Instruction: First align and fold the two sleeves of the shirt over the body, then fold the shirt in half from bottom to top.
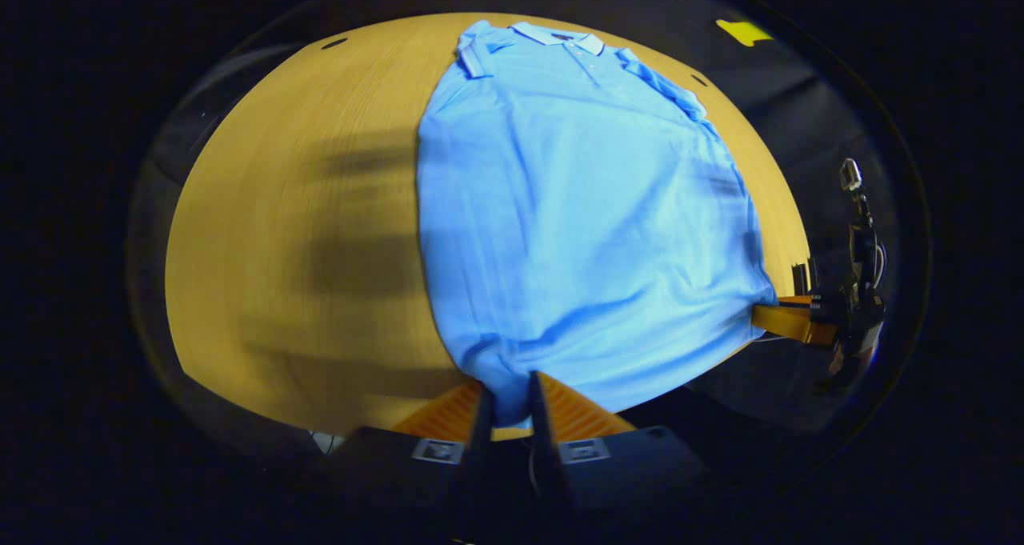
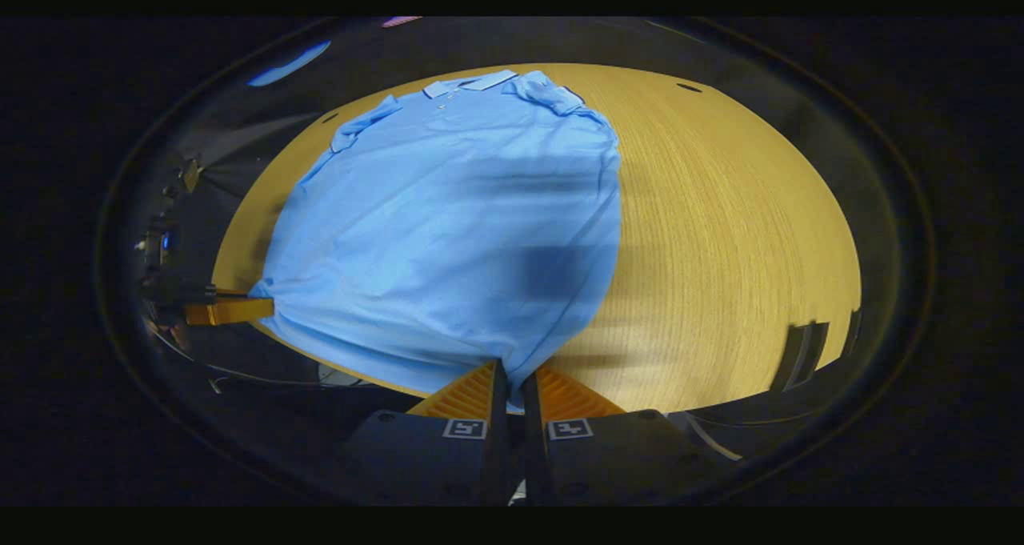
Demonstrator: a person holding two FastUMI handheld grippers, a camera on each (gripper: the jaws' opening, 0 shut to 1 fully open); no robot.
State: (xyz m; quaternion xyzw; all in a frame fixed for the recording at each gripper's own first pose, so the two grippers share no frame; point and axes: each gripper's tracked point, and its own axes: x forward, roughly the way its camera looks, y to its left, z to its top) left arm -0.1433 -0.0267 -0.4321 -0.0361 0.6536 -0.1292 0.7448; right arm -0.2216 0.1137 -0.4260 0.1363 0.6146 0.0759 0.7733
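Shirt (image 1: 584, 217) lies flat on the tabletop (image 1: 304, 233), sleeves already folded in, collar at the far edge. Your left gripper (image 1: 506, 405) and right gripper (image 2: 512, 389) each have jaws closed on a hem corner. Lift unevenly and the hem skews or the sleeves flop out.

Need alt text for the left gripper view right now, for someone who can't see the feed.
The left gripper is shut on the bottom hem of a light blue polo shirt, which lies on a wooden table with both sleeves folded in and its collar at the far end. At the right edge, the right gripper pinches the hem's other corner.
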